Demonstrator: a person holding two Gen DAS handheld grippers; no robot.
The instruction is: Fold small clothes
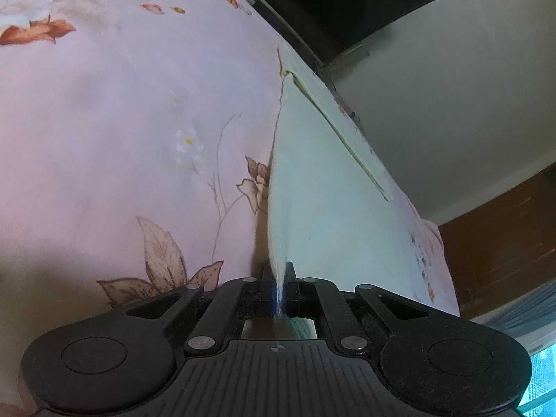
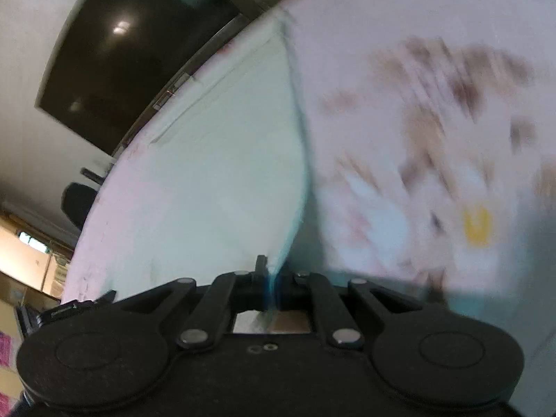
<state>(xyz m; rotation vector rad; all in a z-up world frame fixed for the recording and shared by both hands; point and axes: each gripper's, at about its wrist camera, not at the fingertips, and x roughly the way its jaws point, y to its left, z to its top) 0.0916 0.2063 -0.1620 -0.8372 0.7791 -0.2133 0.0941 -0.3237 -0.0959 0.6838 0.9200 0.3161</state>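
Note:
A pale mint-white small cloth (image 1: 323, 187) lies stretched over the pink floral bed sheet (image 1: 121, 104). My left gripper (image 1: 279, 271) is shut on the cloth's near edge, with fabric pinched between the fingertips. In the right wrist view the same cloth (image 2: 215, 180) runs away from my right gripper (image 2: 271, 267), which is shut on another part of its edge. The cloth's edge rises off the sheet at both grippers. The right wrist view is motion-blurred on the sheet (image 2: 434, 139).
A dark wall-mounted screen (image 1: 347, 0) hangs beyond the bed and also shows in the right wrist view (image 2: 132, 52). A brown wooden panel (image 1: 504, 250) stands at the right of the bed. A dark chair (image 2: 78, 205) stands at the left.

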